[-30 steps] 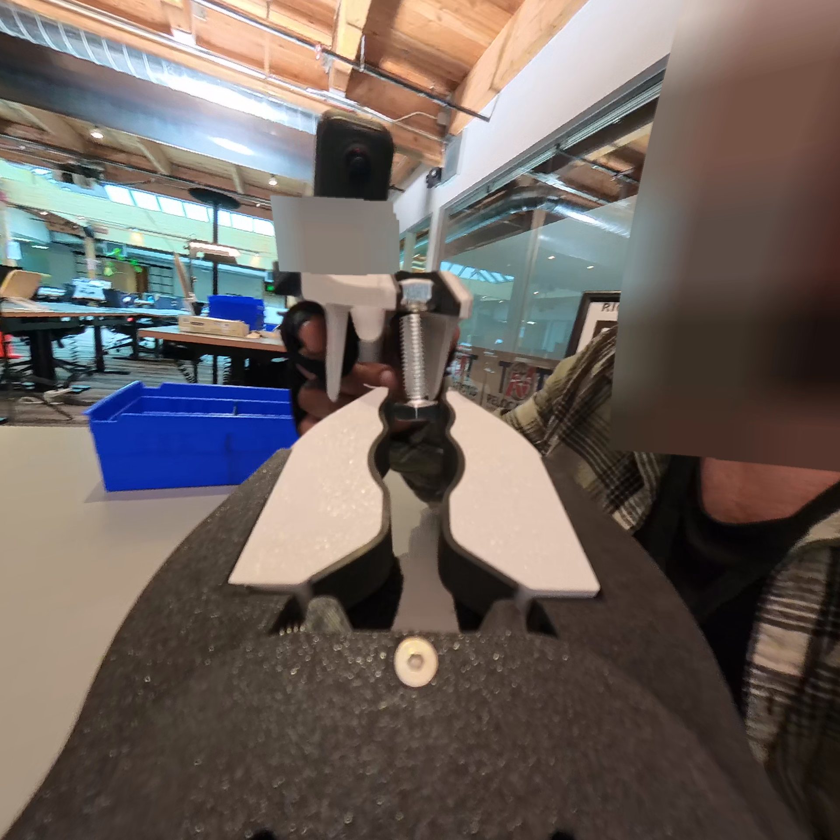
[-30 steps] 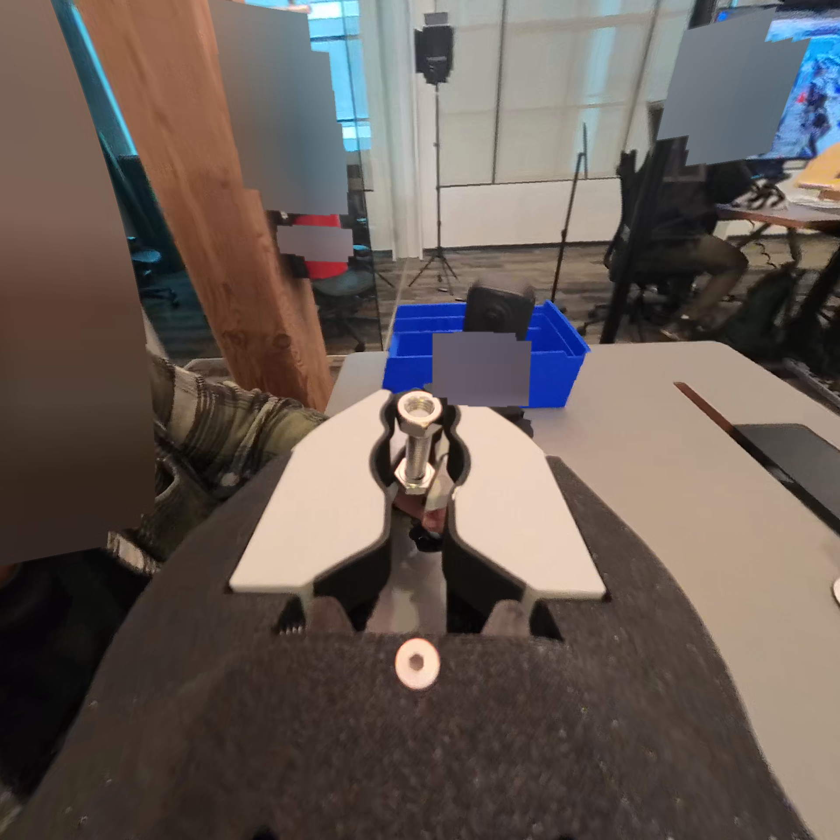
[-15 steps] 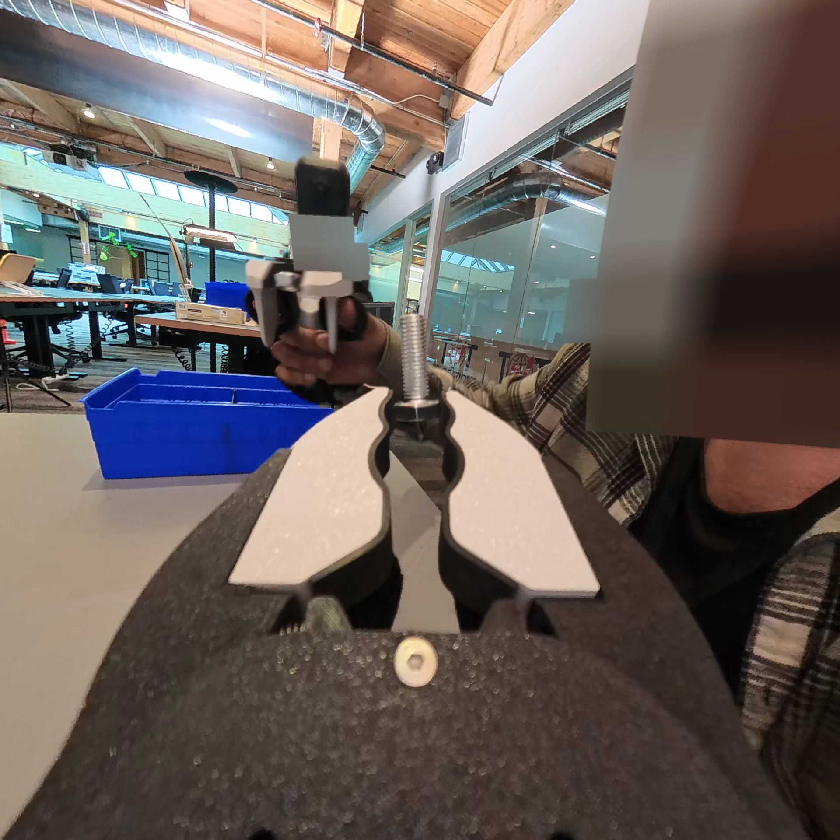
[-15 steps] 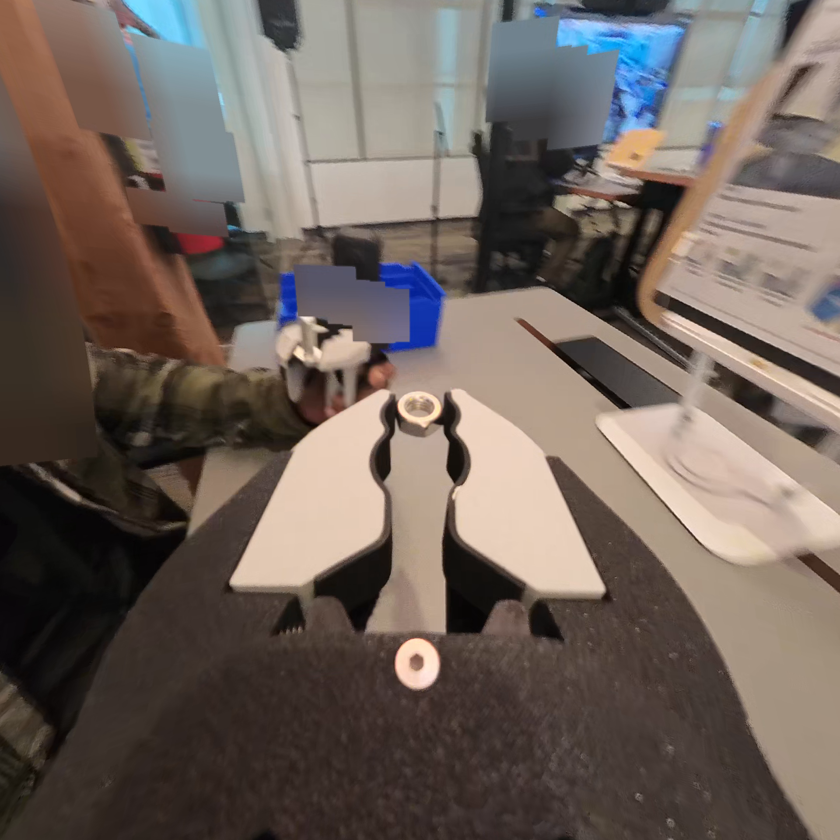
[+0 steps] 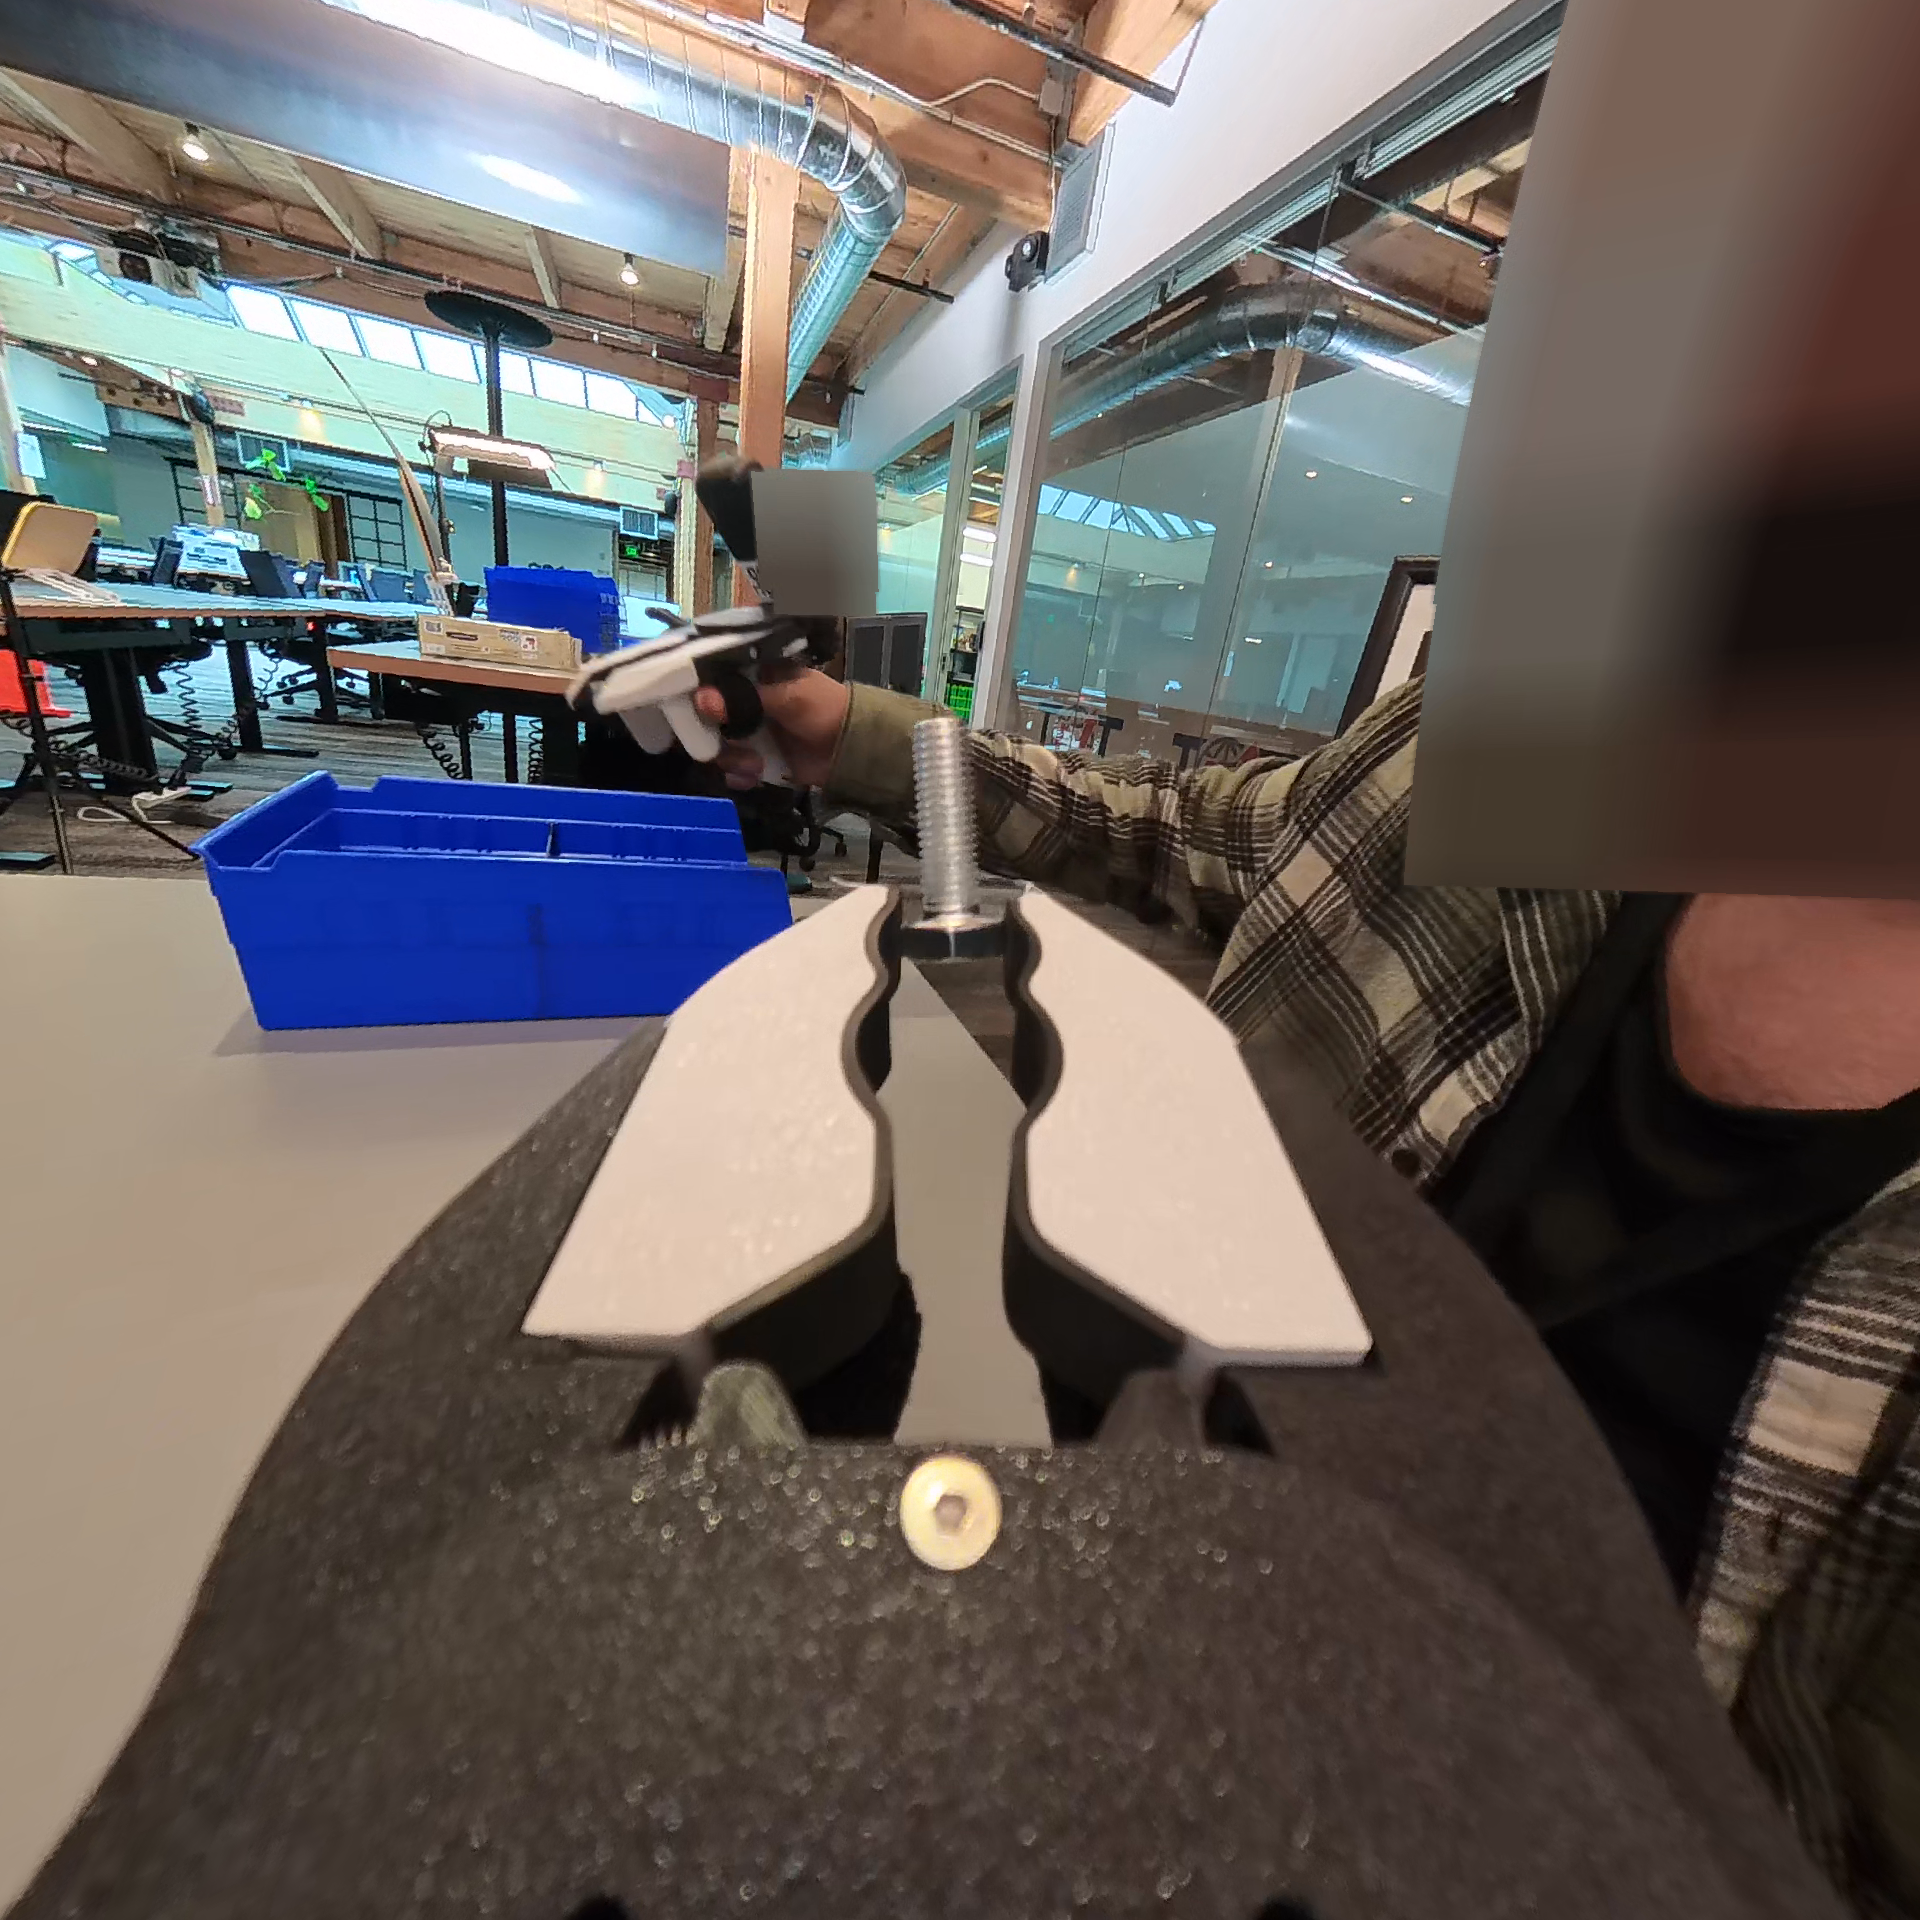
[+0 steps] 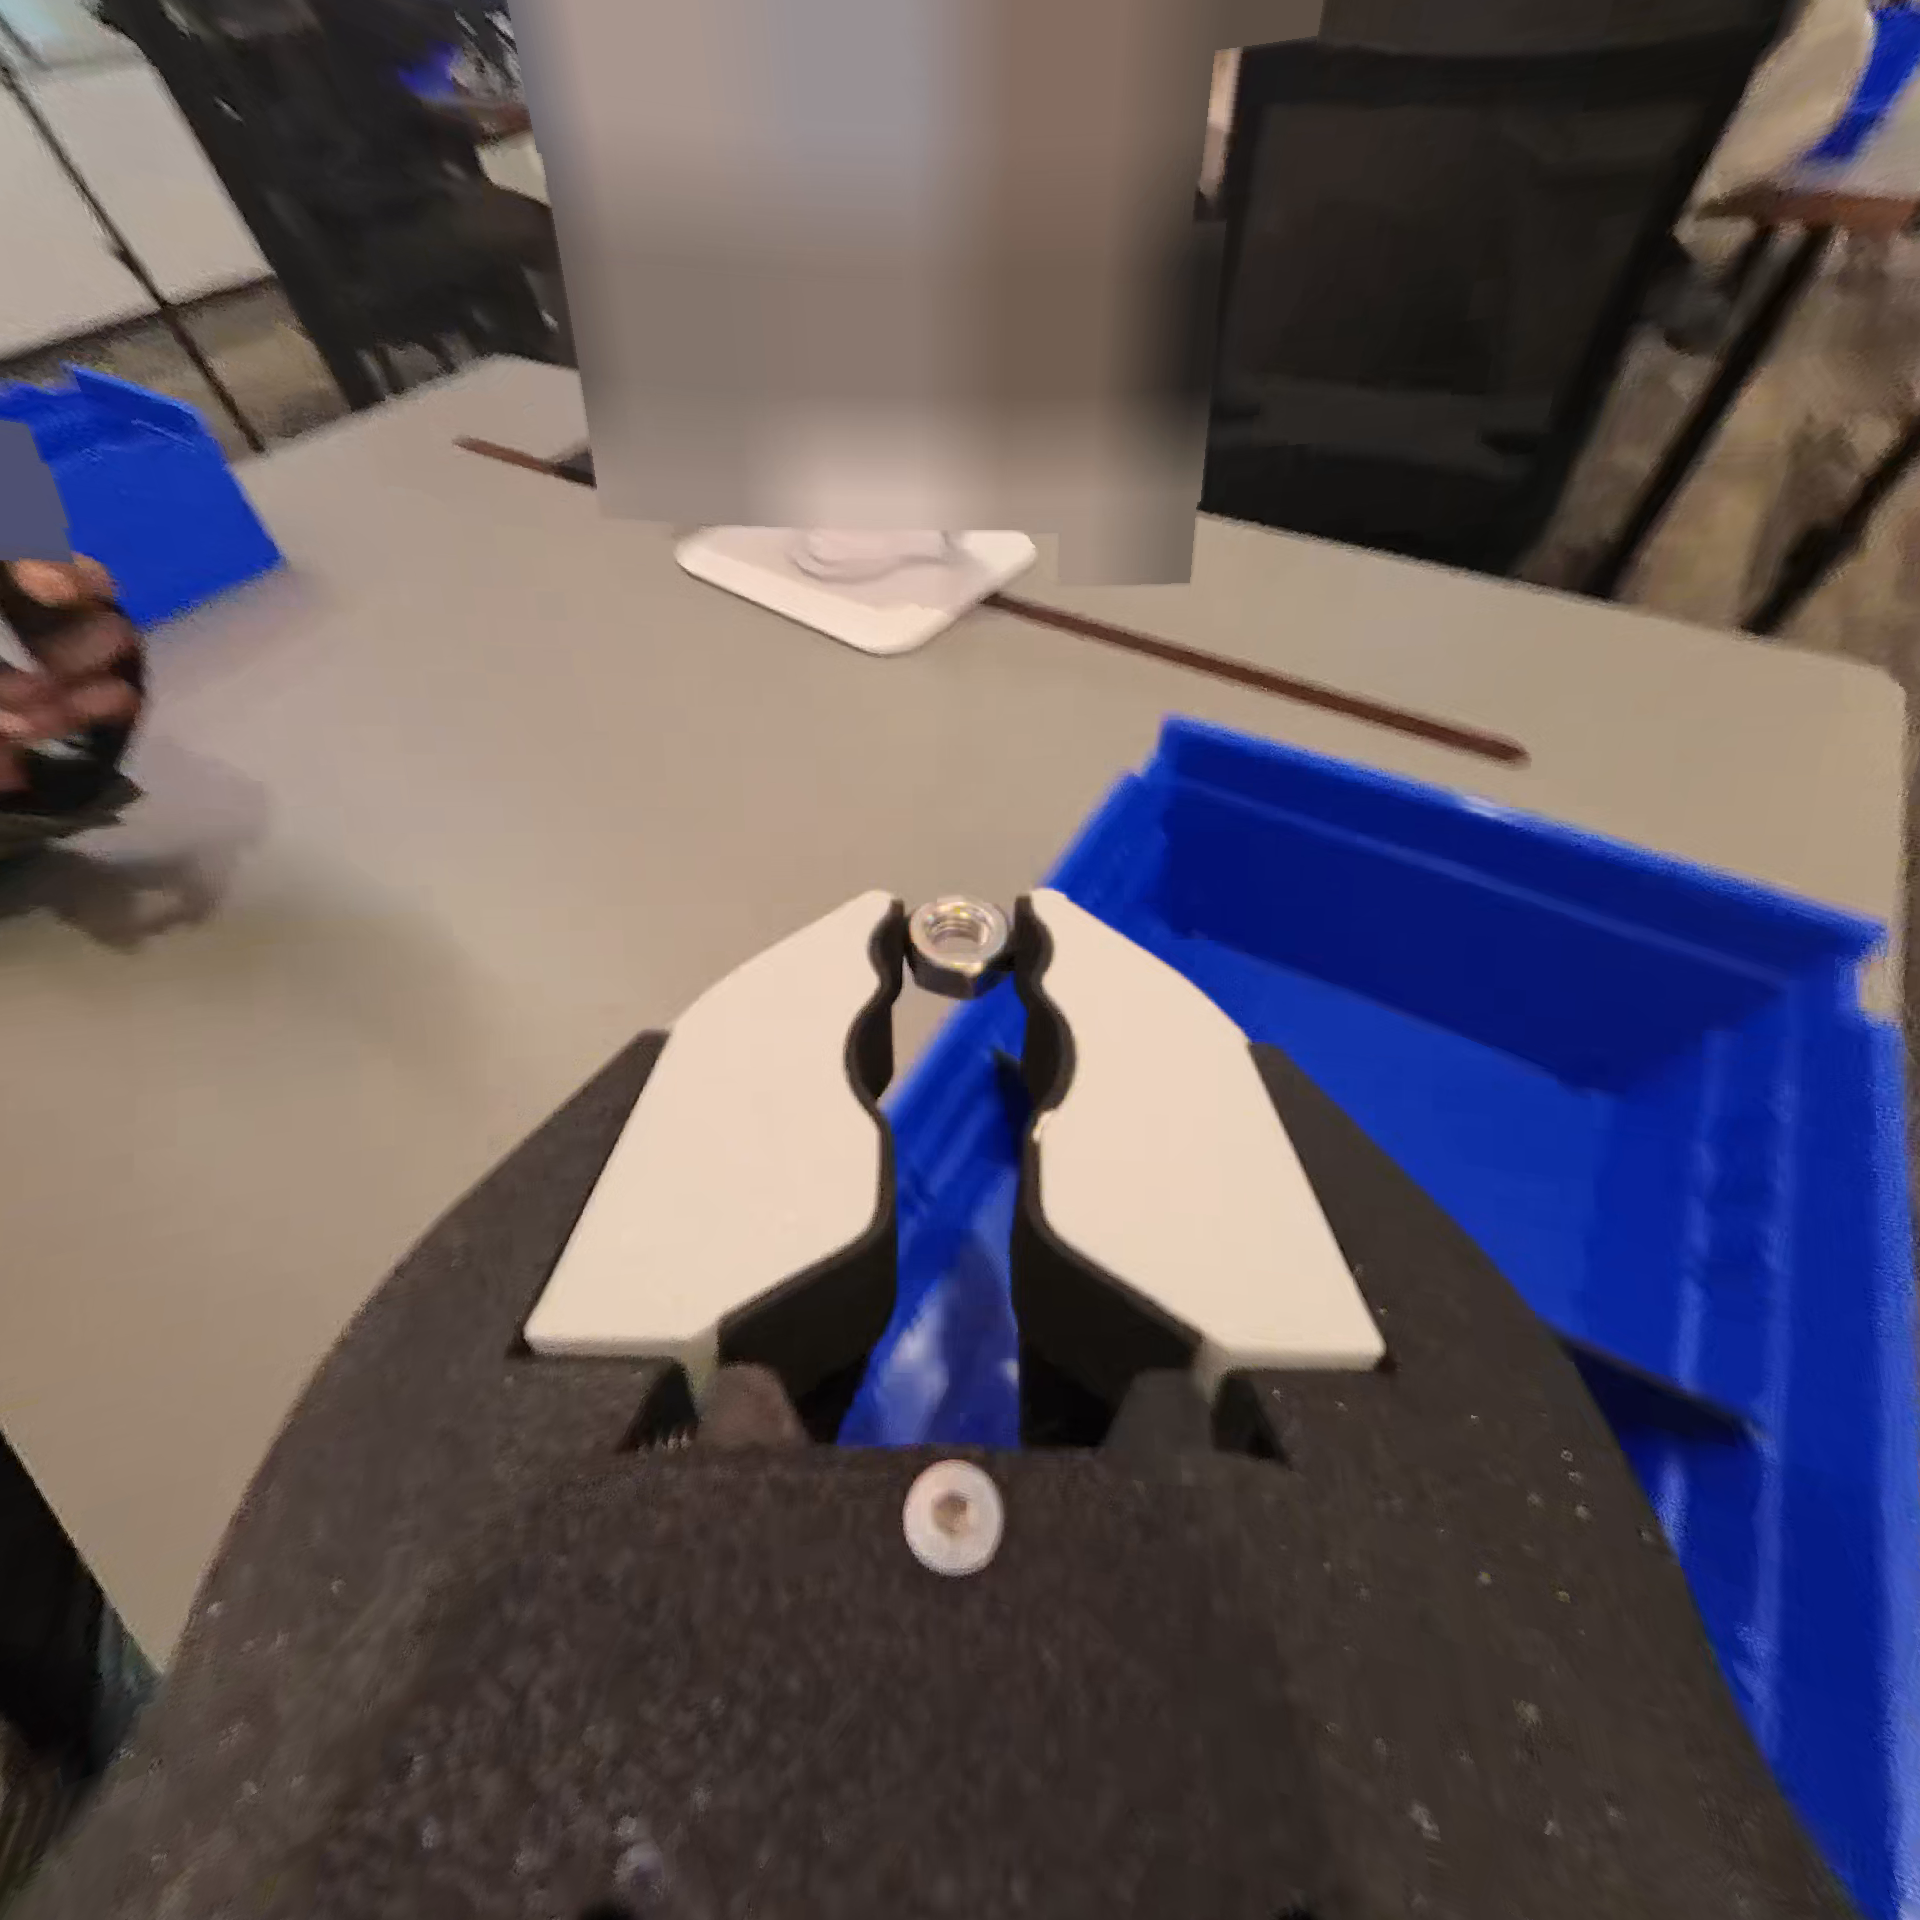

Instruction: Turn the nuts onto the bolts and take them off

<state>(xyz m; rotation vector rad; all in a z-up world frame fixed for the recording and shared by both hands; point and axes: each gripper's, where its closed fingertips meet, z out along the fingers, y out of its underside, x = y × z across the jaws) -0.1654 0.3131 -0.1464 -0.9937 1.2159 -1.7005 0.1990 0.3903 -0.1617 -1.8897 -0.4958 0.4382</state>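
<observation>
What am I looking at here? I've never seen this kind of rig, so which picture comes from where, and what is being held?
There is no robot arm: a person holds a two-finger clamp tool in each hand, and each tool carries a camera looking along its white fingers.

In the left wrist view, the left gripper is shut on the head of a silver bolt, threads pointing up. Farther off, the person's other hand holds the second tool.

In the right wrist view, the right gripper is shut on a small silver nut, off the bolt, beside an open blue bin.

Both work above a grey table, which also carries a white stand base.
</observation>
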